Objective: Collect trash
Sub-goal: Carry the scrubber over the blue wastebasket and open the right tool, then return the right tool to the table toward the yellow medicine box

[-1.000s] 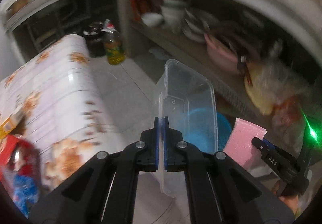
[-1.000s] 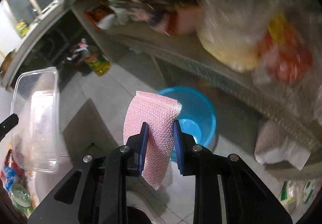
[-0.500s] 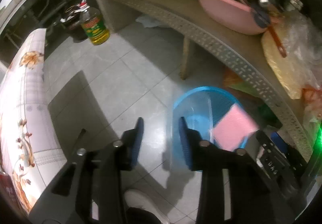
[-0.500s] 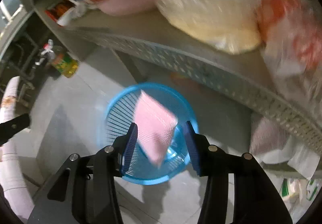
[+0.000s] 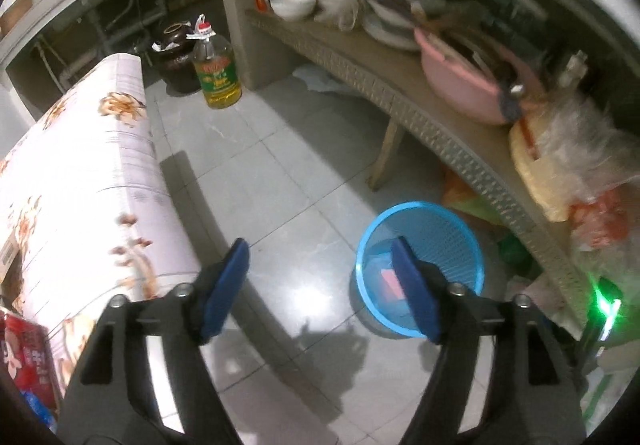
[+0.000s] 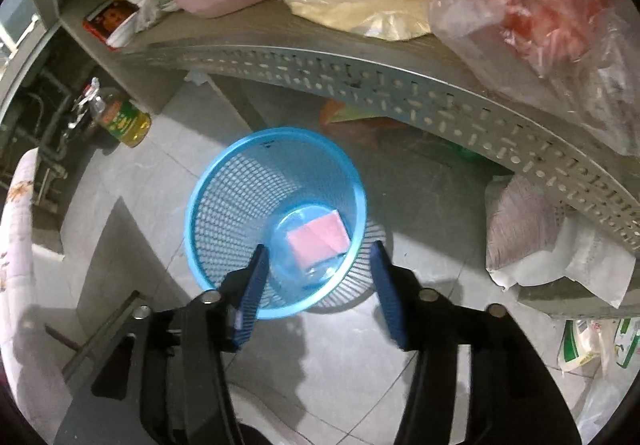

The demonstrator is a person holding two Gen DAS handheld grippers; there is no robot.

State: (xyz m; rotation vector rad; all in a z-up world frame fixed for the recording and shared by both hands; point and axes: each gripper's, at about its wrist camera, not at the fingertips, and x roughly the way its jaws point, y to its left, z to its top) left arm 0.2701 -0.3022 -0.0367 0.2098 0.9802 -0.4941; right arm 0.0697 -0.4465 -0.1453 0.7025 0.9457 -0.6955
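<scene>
Both pieces of trash are out of the grippers and down in the round blue mesh plastic bin (image 6: pixel 276 221) on the tiled floor: a second ago the left gripper (image 5: pixel 320 289) pinched a clear plastic container (image 6: pixel 304 249) and the right gripper (image 6: pixel 316 289) a pink square knitted scouring cloth (image 6: pixel 318 239). Now the cloth lies on the clear container at the bottom of the bin. The left fingers (image 5: pixel 224 285) are spreading wide with nothing between them, hanging over bare floor just left of the bin. The right fingers (image 6: pixel 252 289) are also parting, empty, directly above the bin's near rim (the cloth shows in the gap, well below). To my eye this drop is done; both hands are free for whatever trash is left, perhaps on the floral-covered counter (image 5: pixel 80 181) at the left
</scene>
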